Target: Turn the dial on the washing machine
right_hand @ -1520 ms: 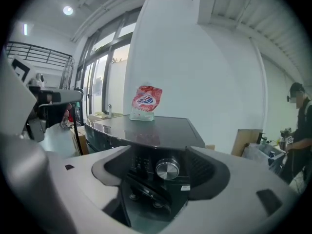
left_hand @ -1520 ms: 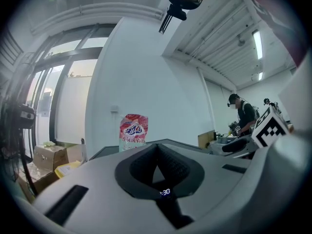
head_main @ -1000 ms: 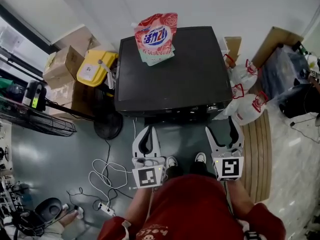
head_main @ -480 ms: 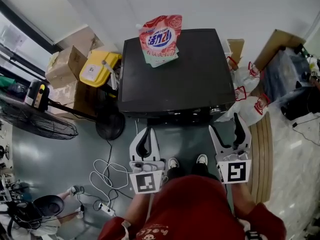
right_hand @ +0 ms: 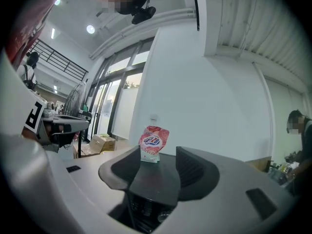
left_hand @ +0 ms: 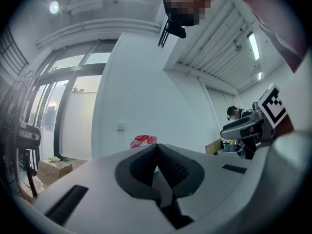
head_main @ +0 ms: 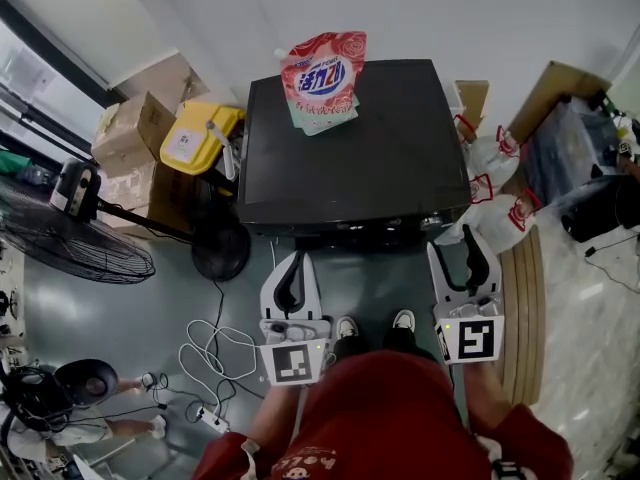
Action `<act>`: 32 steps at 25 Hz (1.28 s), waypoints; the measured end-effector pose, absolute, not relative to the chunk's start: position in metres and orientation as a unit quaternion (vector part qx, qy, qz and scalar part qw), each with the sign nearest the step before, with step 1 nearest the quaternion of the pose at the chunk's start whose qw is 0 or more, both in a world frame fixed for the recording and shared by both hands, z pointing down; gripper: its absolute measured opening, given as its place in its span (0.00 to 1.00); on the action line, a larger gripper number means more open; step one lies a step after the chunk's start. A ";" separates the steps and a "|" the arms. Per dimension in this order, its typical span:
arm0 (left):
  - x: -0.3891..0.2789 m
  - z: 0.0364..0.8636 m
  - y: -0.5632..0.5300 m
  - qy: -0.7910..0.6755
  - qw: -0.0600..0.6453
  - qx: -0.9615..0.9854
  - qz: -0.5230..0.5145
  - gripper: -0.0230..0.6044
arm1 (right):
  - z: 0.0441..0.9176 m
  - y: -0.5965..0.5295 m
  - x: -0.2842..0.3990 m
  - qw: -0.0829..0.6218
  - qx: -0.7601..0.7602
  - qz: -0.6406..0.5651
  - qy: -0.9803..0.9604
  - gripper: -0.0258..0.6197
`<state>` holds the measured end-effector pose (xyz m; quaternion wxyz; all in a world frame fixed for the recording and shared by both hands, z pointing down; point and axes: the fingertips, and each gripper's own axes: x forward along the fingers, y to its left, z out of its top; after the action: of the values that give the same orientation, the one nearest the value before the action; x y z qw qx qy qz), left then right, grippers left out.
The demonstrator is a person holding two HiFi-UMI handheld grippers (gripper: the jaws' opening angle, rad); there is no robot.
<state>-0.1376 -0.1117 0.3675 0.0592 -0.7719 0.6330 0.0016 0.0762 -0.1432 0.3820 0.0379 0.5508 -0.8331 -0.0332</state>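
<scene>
The washing machine (head_main: 350, 148) stood ahead of both tools. The left gripper (head_main: 291, 273) was closed and empty. The right gripper (head_main: 464, 263), jaws apart but just narrowing, held nothing and faced the front-panel dial (right_hand: 164, 216) without touching it. A detergent pouch (head_main: 322, 78) stood on the lid.

Washing machine (head_main: 350, 148) stands directly ahead of you, with the wall behind it. Detergent pouch (head_main: 322, 78) sits on its top at the rear edge, left of centre. On your left, a container (head_main: 195, 136) is just beside the machine, cardboard boxes (head_main: 135, 133) lie beyond it, and a fan (head_main: 80, 253) stands nearer you. Cables (head_main: 205, 353) lie on the floor at front-left. On your right, bags (head_main: 495, 198) are just beside the machine's front corner, with a mat (head_main: 520, 298) on the floor before them.
</scene>
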 end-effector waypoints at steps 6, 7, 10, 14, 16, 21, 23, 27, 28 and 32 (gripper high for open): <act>-0.136 0.368 -0.109 0.632 0.057 -0.773 0.005 0.05 | 0.386 -0.137 0.075 0.042 0.548 -0.027 -0.835 0.16; -0.136 0.367 -0.108 0.632 0.058 -0.773 0.006 0.05 | 0.386 -0.136 0.075 0.040 0.549 -0.026 -0.835 0.11; -0.139 0.366 -0.105 0.632 0.062 -0.772 0.009 0.05 | 0.386 -0.134 0.072 0.033 0.547 -0.020 -0.836 0.05; -0.142 0.365 -0.100 0.632 0.061 -0.773 0.007 0.05 | 0.384 -0.130 0.068 0.032 0.549 -0.018 -0.835 0.05; -0.143 0.364 -0.099 0.631 0.062 -0.773 0.010 0.05 | 0.383 -0.129 0.067 0.031 0.552 -0.018 -0.833 0.05; -0.143 0.362 -0.094 0.624 0.064 -0.779 0.010 0.05 | 0.379 -0.124 0.068 0.024 0.562 -0.015 -0.827 0.05; -0.143 0.361 -0.091 0.622 0.064 -0.781 0.011 0.05 | 0.377 -0.120 0.067 0.021 0.564 -0.017 -0.826 0.05; -0.146 0.362 -0.082 0.618 0.065 -0.783 0.012 0.05 | 0.375 -0.111 0.063 0.014 0.568 -0.021 -0.823 0.05; -0.146 0.361 -0.080 0.618 0.066 -0.783 0.012 0.05 | 0.374 -0.110 0.062 0.011 0.569 -0.022 -0.822 0.05; -0.148 0.359 -0.076 0.617 0.073 -0.784 0.014 0.05 | 0.370 -0.104 0.061 0.004 0.571 -0.024 -0.821 0.05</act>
<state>-0.1479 -0.0761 0.3588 0.0729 -0.7838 0.6166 0.0137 0.0612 -0.1043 0.3702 0.0036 0.5710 -0.8206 -0.0241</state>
